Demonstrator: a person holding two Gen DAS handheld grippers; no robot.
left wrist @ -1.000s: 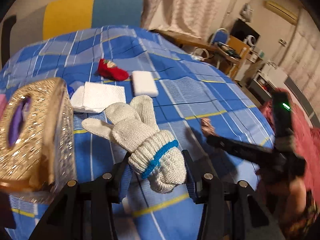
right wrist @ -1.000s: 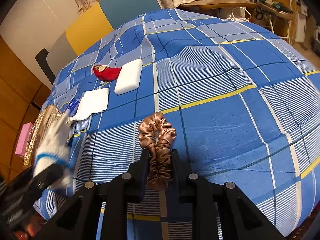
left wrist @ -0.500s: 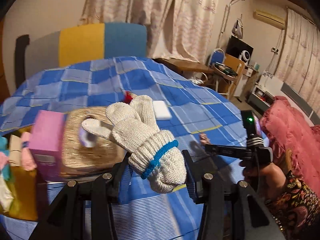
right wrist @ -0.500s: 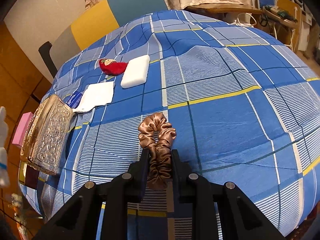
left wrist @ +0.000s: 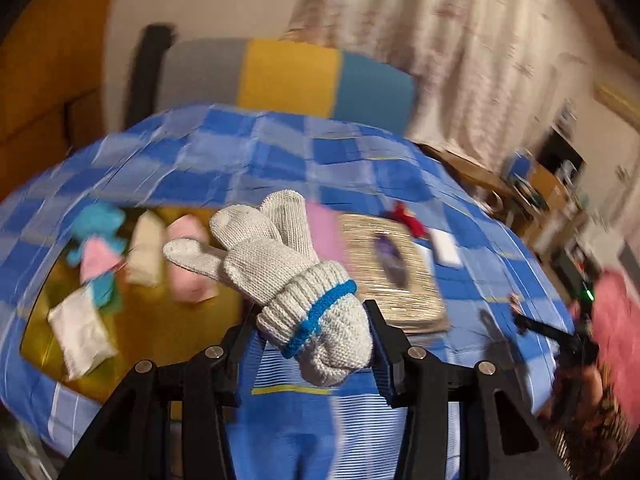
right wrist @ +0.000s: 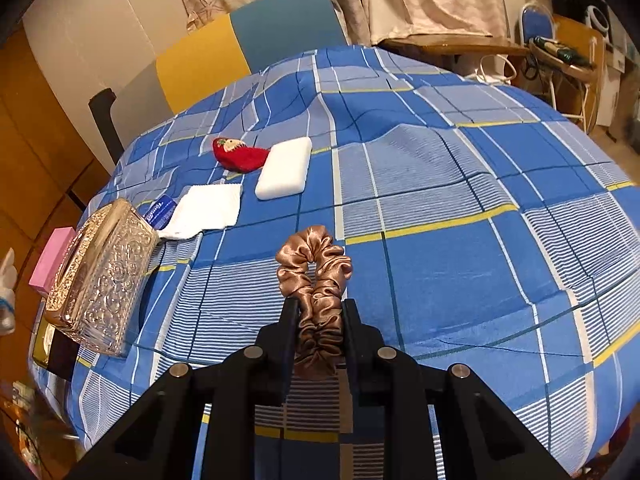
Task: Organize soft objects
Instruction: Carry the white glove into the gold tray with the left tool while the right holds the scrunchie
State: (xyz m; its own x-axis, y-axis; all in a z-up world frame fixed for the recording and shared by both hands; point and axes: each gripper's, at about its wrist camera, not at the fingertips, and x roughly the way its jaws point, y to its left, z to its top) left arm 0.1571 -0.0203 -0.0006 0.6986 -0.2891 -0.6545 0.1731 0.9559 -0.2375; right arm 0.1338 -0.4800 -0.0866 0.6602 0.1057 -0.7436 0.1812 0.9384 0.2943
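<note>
Left of the jaws, the soft things (left wrist: 100, 264) in the yellow box (left wrist: 132, 328) are too blurry to tell.

Between your left gripper's (left wrist: 316, 332) black jaws sits an off-white knit glove (left wrist: 288, 276) with a blue cuff stripe. Your right gripper (right wrist: 319, 320) pinches a bronze satin scrunchie (right wrist: 316, 280) above a blue plaid bedspread (right wrist: 460, 208) with white and yellow lines.
</note>
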